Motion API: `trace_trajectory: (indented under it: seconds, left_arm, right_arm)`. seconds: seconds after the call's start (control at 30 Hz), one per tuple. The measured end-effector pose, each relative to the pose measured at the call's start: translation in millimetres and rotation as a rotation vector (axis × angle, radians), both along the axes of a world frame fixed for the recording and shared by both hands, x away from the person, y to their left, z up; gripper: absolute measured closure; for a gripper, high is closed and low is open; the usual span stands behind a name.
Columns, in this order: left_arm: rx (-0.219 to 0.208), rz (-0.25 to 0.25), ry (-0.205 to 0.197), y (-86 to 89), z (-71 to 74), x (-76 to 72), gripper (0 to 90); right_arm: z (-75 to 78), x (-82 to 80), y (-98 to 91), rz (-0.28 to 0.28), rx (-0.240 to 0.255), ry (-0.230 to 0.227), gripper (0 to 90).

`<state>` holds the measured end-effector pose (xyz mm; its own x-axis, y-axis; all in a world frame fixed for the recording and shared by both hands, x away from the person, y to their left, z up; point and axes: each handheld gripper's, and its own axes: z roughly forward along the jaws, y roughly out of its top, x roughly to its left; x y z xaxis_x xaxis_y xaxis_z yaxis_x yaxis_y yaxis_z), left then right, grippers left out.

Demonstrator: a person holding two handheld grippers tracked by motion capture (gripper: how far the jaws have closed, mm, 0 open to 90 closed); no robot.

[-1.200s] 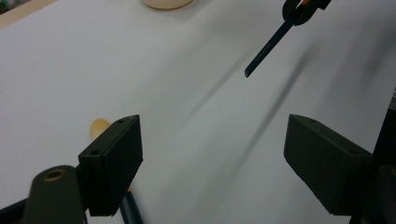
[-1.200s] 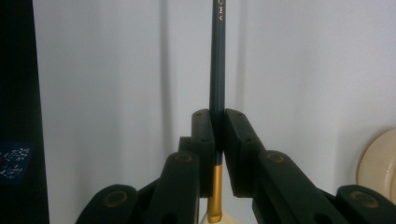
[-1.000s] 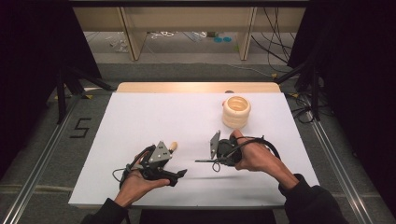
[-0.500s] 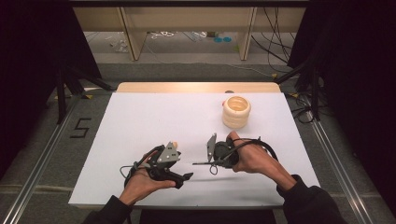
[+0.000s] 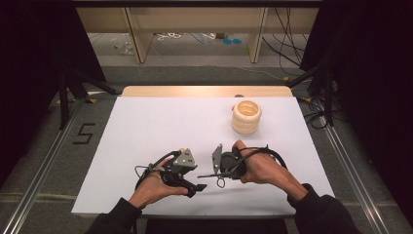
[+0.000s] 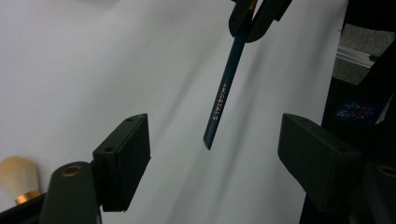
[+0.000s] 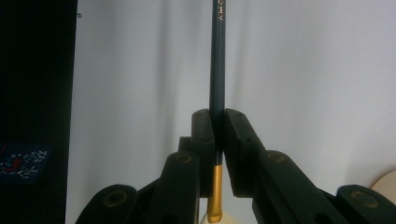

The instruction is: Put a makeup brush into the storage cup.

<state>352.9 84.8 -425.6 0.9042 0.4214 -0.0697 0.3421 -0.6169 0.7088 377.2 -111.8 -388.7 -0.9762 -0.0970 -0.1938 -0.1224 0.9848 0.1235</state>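
The right gripper (image 7: 217, 135) pinches a dark blue pencil (image 7: 217, 60); the left gripper (image 6: 212, 154), jaws spread but just closing, brackets its seemingly untouched free end.

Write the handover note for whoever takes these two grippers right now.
Right gripper: shut on the slim dark-blue brush handle, just ahead of its gold ferrule, held above the white table cover.
Left gripper: open; its jaws have just been closing a little. The handle's free end hangs between them, touching neither pad.
A second, pale-bristled brush shows beside the left gripper's jaw.
The cream ringed holder stands far right on the cover, apart from both grippers.
Done: brush picked up and presented.
Left: probably close the left gripper on the handle, then release the right.
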Motion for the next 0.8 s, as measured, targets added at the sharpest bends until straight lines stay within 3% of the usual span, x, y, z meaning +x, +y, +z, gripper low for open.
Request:
trace_trajectory:
  seconds: [0.13,0.2,0.23,0.27,0.33,0.43,0.5,0.57,0.6,0.63,0.67,0.8]
  left_arm:
    - [-0.017,-0.009,0.037,-0.7,-0.9,2.5,28.4]
    - [-0.026,-0.021,0.039,-1.3,-1.3,4.3,29.4]
    - [-0.039,-0.005,0.057,-2.1,-1.6,3.6,29.7]
    - [-0.045,-0.009,0.065,-2.1,-1.6,4.3,30.7]
    - [-0.055,-0.010,0.081,-1.9,-1.8,5.8,32.1]
    - [-0.057,-0.027,0.092,-0.6,-1.4,8.4,33.8]
    - [-0.056,-0.042,0.098,-1.1,-1.4,9.1,36.1]
    - [-0.060,-0.040,0.114,-2.6,-2.2,8.8,36.9]
    - [-0.050,-0.054,0.110,-2.9,-2.2,9.6,37.5]
    - [-0.055,-0.052,0.119,-3.9,-2.7,9.2,38.5]
    - [-0.056,-0.056,0.123,-4.8,-3.4,9.3,42.1]
    - [-0.045,-0.070,0.134,-6.3,-3.9,11.4,43.3]
  right_arm:
    - [-0.4,-2.2,1.2,0.003,0.002,0.006,82.9]
    - [-0.9,-1.2,2.2,0.040,0.018,0.002,82.9]
    - [-0.2,-3.5,2.3,0.021,0.006,-0.002,82.9]
    - [-0.4,-2.7,3.5,0.062,0.023,-0.006,82.9]
    - [0.8,-6.7,3.8,0.031,0.008,0.003,82.9]
    - [1.1,-8.6,4.5,0.025,0.015,0.011,82.9]
    - [0.9,-7.1,5.8,0.075,0.032,-0.009,82.9]
    - [0.7,-8.0,6.1,0.071,0.037,-0.003,82.9]
    - [1.3,-11.2,5.8,0.031,0.017,0.010,82.9]
    - [1.3,-11.6,6.1,0.032,0.016,0.008,82.9]
    - [0.4,-10.0,7.0,0.071,0.029,-0.001,82.9]
    - [0.4,-13.1,7.7,0.056,0.018,0.004,82.9]
